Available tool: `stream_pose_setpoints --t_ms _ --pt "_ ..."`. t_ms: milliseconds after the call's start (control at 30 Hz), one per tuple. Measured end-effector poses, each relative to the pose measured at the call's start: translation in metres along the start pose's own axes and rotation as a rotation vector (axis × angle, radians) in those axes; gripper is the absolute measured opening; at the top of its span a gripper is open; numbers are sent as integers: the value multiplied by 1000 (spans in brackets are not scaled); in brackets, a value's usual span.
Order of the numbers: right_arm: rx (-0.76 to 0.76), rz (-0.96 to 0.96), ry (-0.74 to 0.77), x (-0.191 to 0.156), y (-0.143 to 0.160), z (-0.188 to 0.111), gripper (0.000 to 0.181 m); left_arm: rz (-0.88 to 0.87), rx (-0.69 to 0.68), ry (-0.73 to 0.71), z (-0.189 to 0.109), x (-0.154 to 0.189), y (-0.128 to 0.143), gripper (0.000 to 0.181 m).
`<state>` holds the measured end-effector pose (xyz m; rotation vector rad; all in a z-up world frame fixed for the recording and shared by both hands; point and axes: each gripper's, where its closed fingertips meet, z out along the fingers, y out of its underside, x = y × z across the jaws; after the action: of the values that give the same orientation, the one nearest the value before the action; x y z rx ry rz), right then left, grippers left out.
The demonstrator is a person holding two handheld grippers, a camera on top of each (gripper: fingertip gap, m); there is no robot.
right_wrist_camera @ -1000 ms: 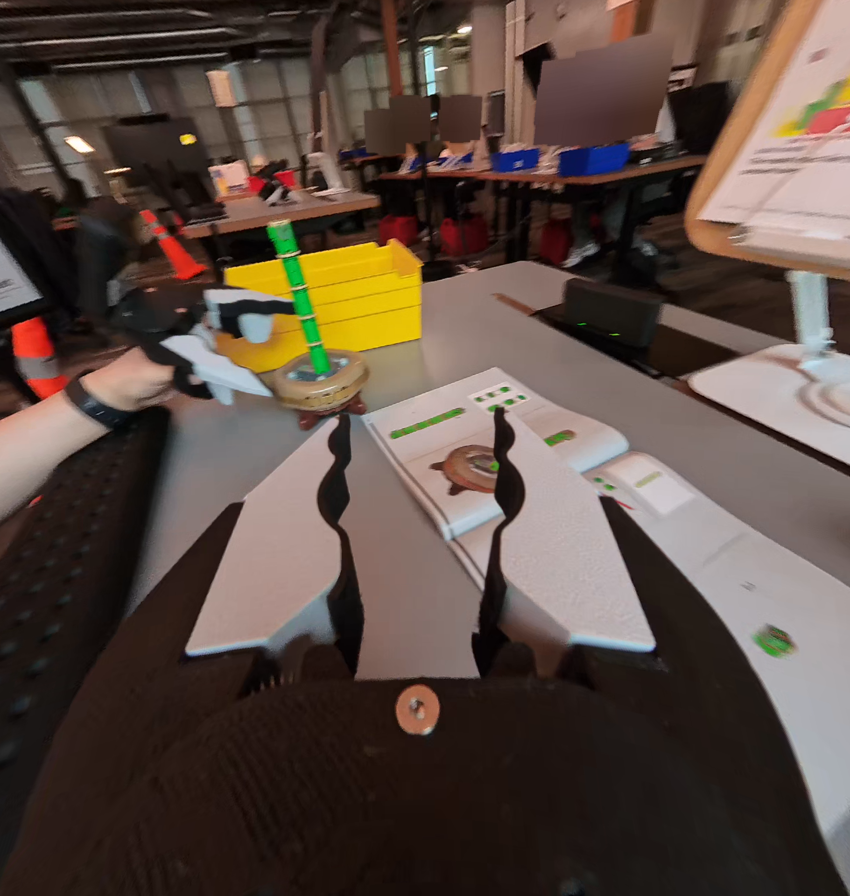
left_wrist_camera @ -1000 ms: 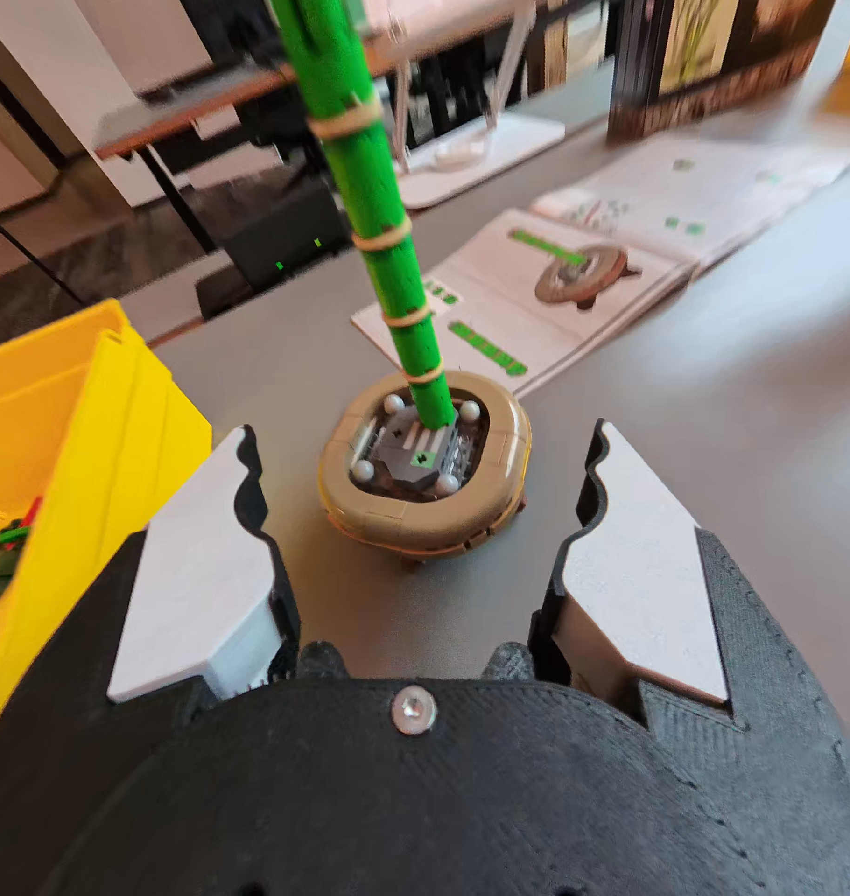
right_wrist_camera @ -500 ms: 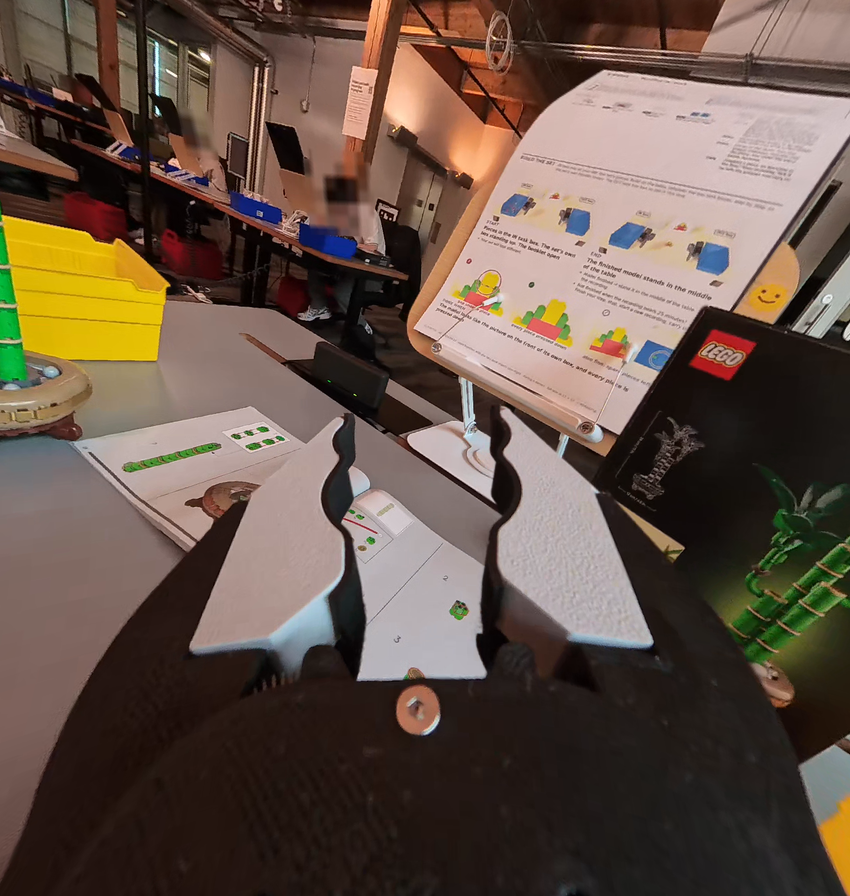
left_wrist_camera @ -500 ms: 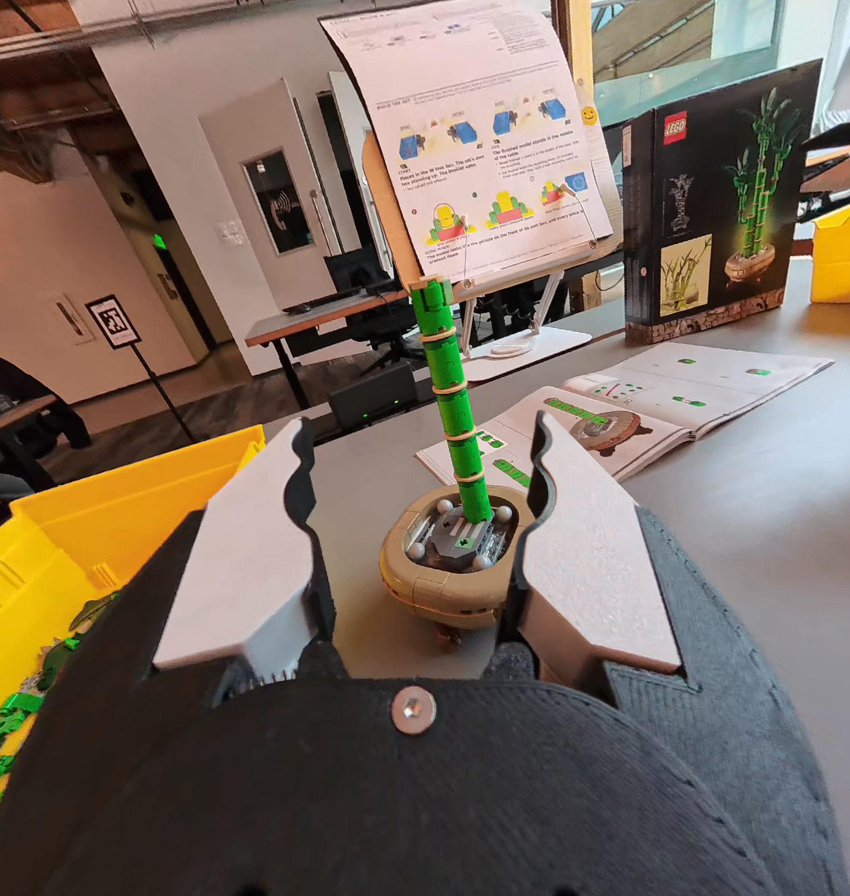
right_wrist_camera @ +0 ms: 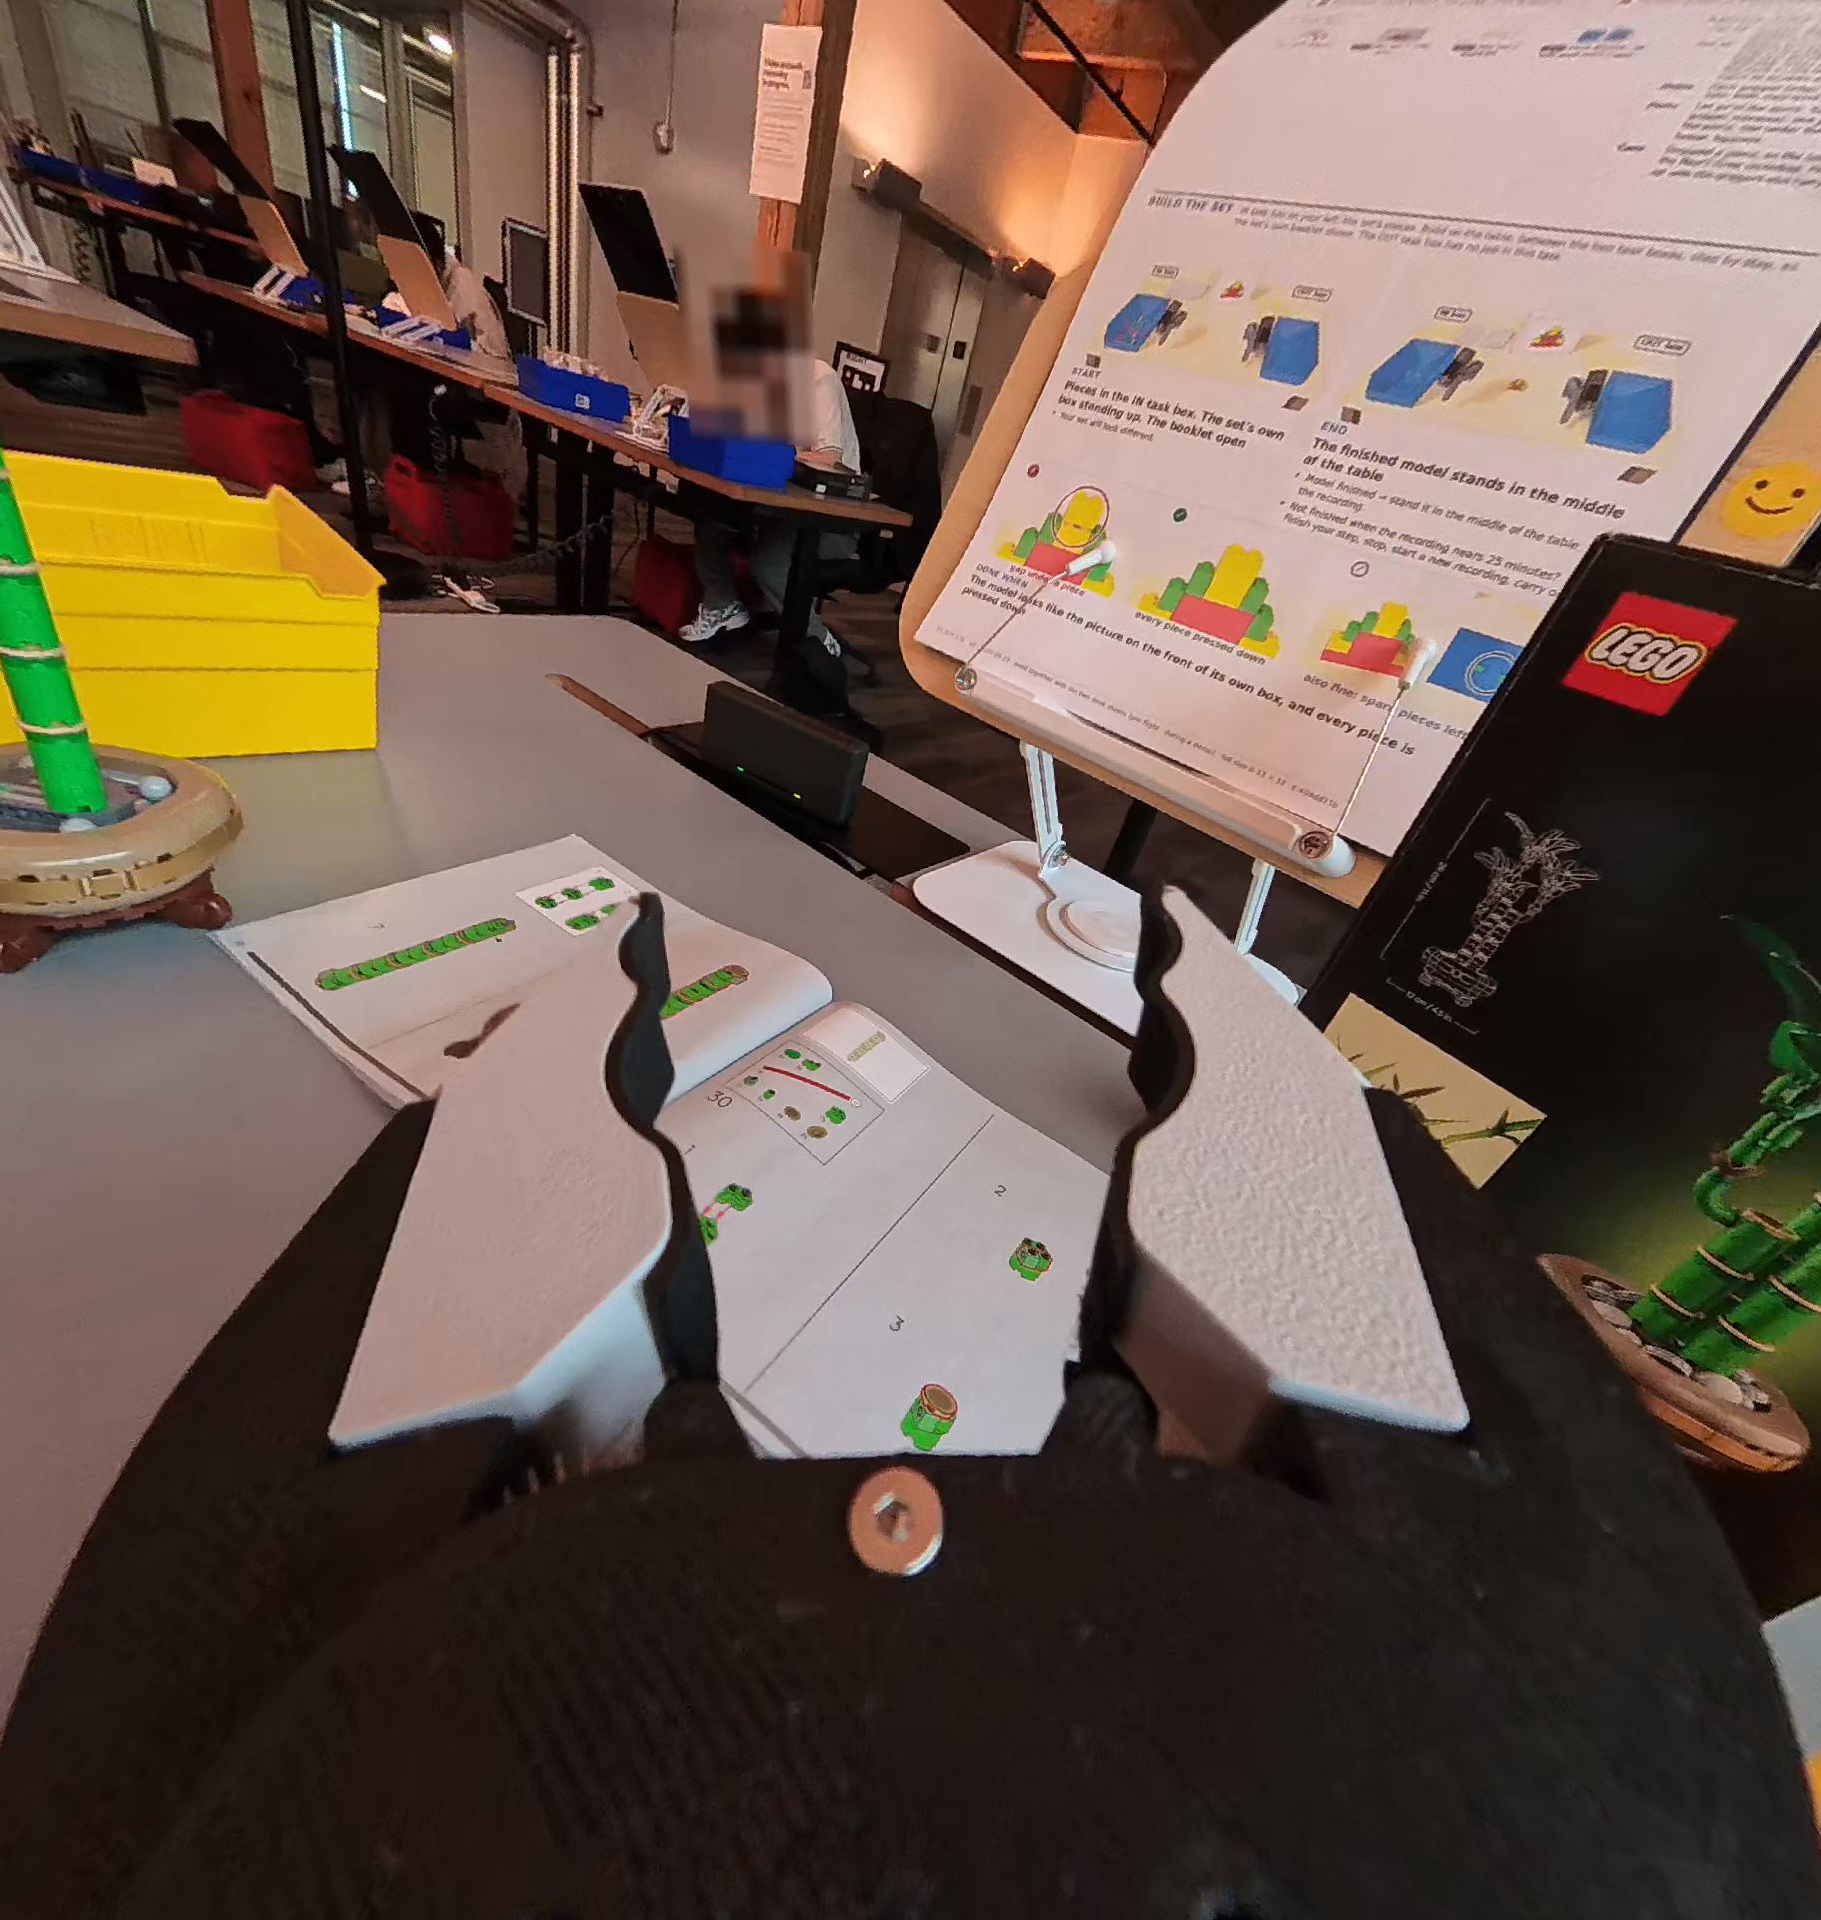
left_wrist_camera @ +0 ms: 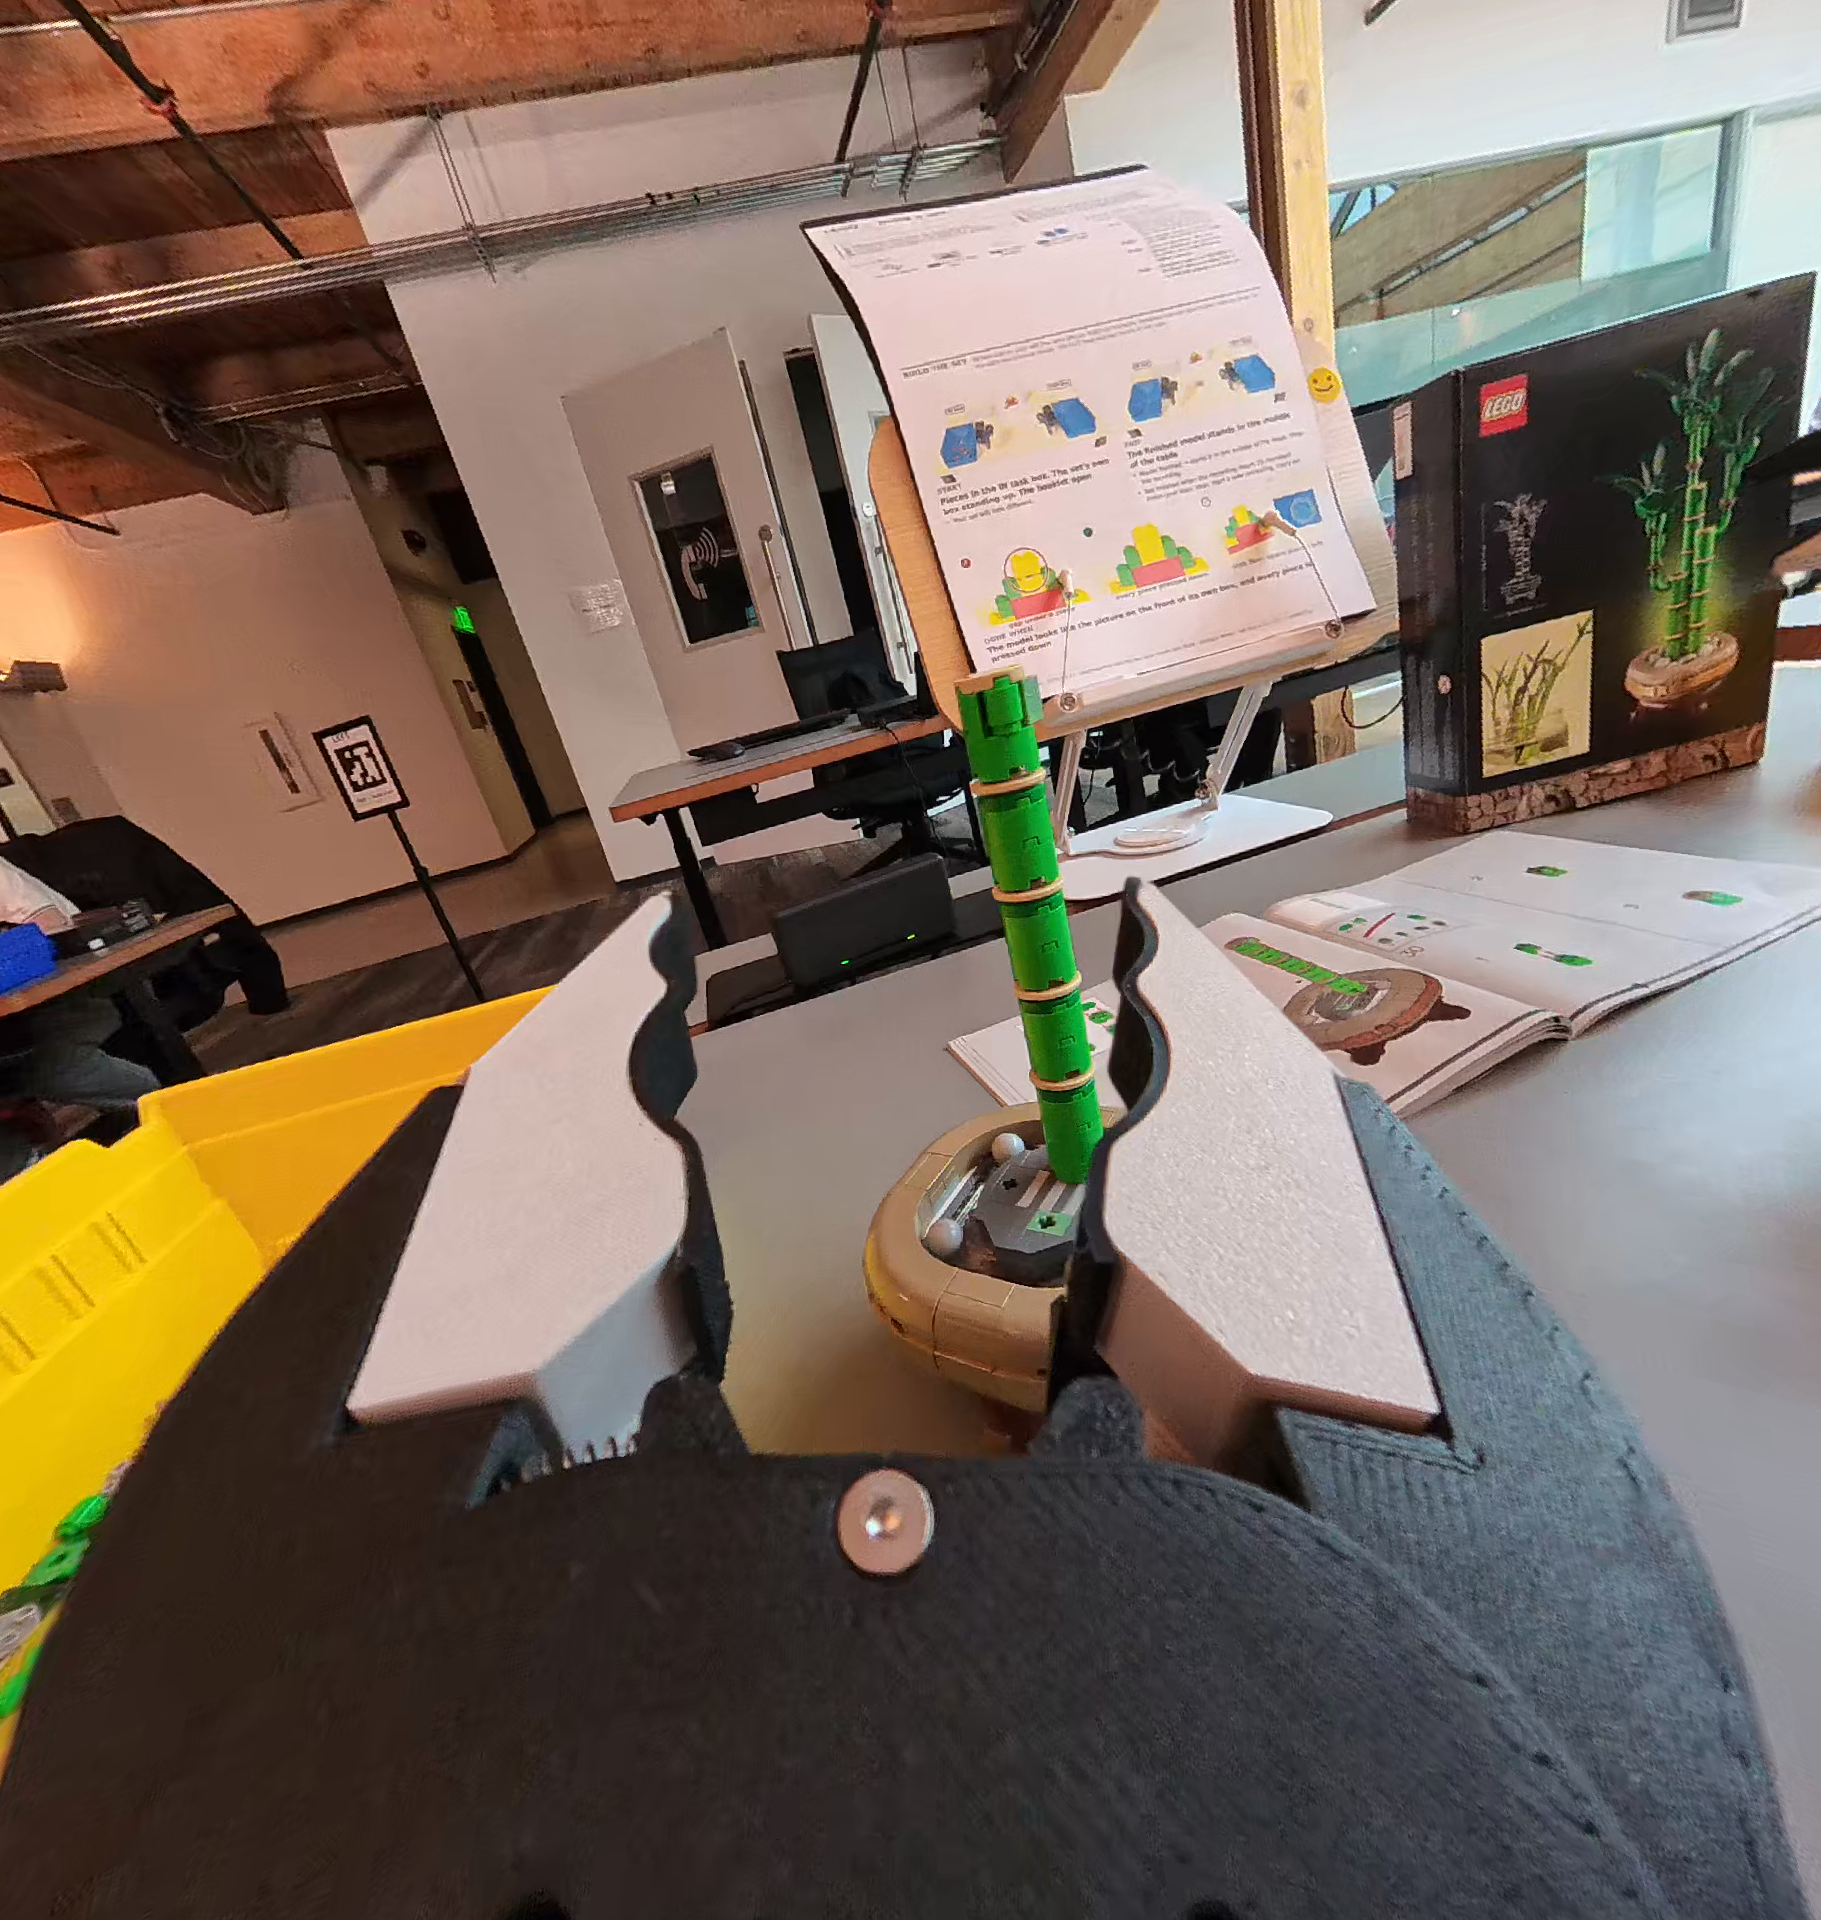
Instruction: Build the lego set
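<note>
The model is a tan round pot (left_wrist_camera: pixel 942 1299) on dark red feet with a green segmented stalk (left_wrist_camera: pixel 1031 935) standing upright in it. It stands on the grey table (left_wrist_camera: pixel 1612 1195). My left gripper (left_wrist_camera: pixel 898 899) is open and empty, just short of the pot, and its right finger (left_wrist_camera: pixel 1228 1174) hides the pot's right side. My right gripper (right_wrist_camera: pixel 901 914) is open and empty above the open instruction booklet (right_wrist_camera: pixel 885 1195). The pot (right_wrist_camera: pixel 85 842) and stalk (right_wrist_camera: pixel 12 623) show at the far left of the right wrist view.
A yellow bin (left_wrist_camera: pixel 106 1247) with green pieces sits left of the model; it also shows in the right wrist view (right_wrist_camera: pixel 210 623). The set's black box (right_wrist_camera: pixel 1664 935) stands at the right. An instruction sheet on a stand (right_wrist_camera: pixel 1405 416) is behind the booklet (left_wrist_camera: pixel 1457 966). About 10 cm separates my left fingertips from the tan round pot (left_wrist_camera: pixel 942 1299).
My left gripper has drawn back and tilted up, its jaws narrower than a second ago. My right gripper has swung right, away from the model toward the booklet and box, and opened wider.
</note>
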<state>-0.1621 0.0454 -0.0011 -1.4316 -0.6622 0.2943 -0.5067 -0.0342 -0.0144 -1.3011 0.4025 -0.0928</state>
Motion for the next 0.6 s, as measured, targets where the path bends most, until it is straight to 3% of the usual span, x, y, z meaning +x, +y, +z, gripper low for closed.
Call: stream_pose_setpoints --t_ms 333,600 --pt "-18 -68 41 1 -9 -1 86 9 82 12 -3 4 -15 75" --pt "-12 -89 140 22 4 1 79 -61 175 11 -13 -5 -33 75"
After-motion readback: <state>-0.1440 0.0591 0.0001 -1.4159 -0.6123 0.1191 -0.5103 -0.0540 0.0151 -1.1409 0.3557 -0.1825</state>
